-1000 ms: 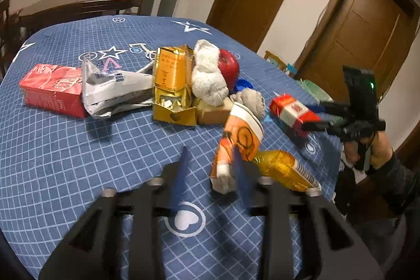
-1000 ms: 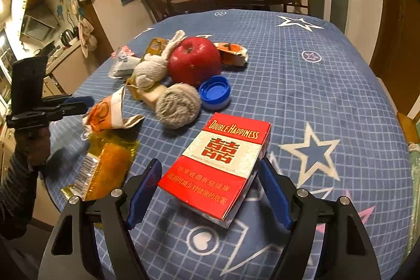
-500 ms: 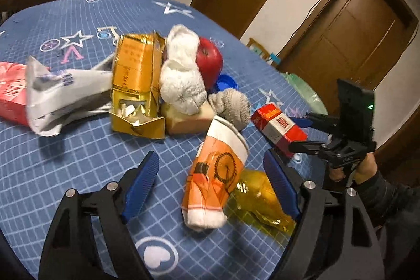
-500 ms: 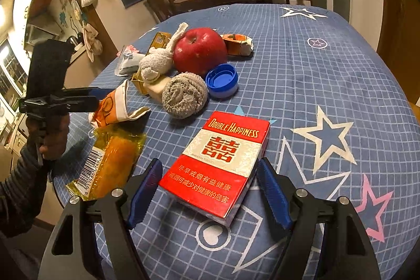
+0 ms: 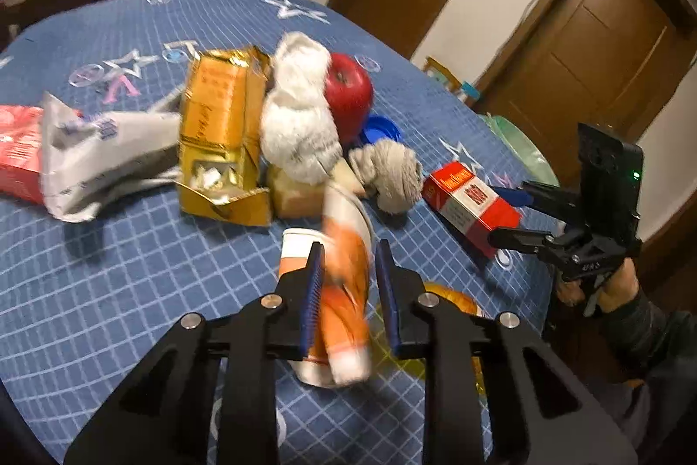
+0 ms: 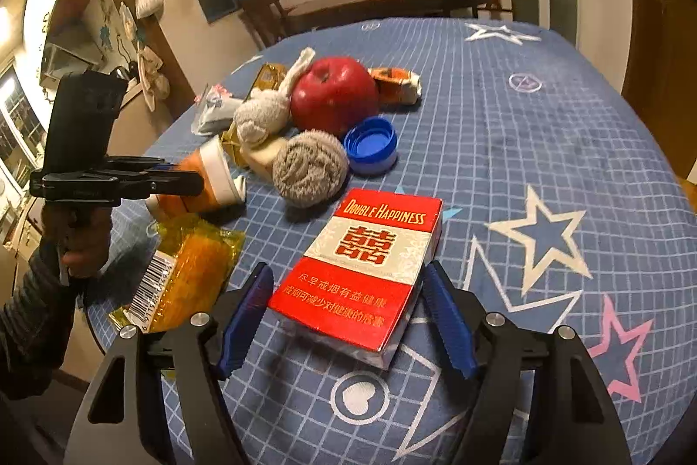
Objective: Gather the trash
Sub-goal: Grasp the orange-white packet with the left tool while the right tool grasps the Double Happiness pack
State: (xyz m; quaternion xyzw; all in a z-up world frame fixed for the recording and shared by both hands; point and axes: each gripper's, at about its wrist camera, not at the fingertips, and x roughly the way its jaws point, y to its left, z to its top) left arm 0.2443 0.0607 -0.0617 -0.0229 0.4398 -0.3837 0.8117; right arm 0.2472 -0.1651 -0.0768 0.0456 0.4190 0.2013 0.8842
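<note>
I hold a pair of tongs in each hand over a round table covered with a blue checked cloth [image 6: 544,125] scattered with litter. My left tongs [image 5: 348,264] have just snapped nearly shut around a crushed orange-and-white paper cup [image 5: 344,282]; half a second ago their blue pads stood wide on either side of it, and now they squeeze its middle, so the cup looks gripped and blurred from the jolt, though I judge it is not yet lifted off the cloth. My right tongs [image 6: 348,290] have been closing a little but remain open, their pads just beside the two long edges of a red cigarette pack [image 6: 361,269] without pressing it; that hand has stayed where it was. Beside the cup lies a yellow crinkled wrapper [image 6: 183,282] with a barcode. Further back sit a gold carton [image 5: 222,129], a grey foil bag [image 5: 100,155], a red box [image 5: 17,151], two rolled cloths, a red apple [image 6: 333,94] and a blue bottle cap [image 6: 372,144]. No bin shows in either view. With the cup secured, the first piece of trash seems ready to carry away, and the pack looks next.
</note>
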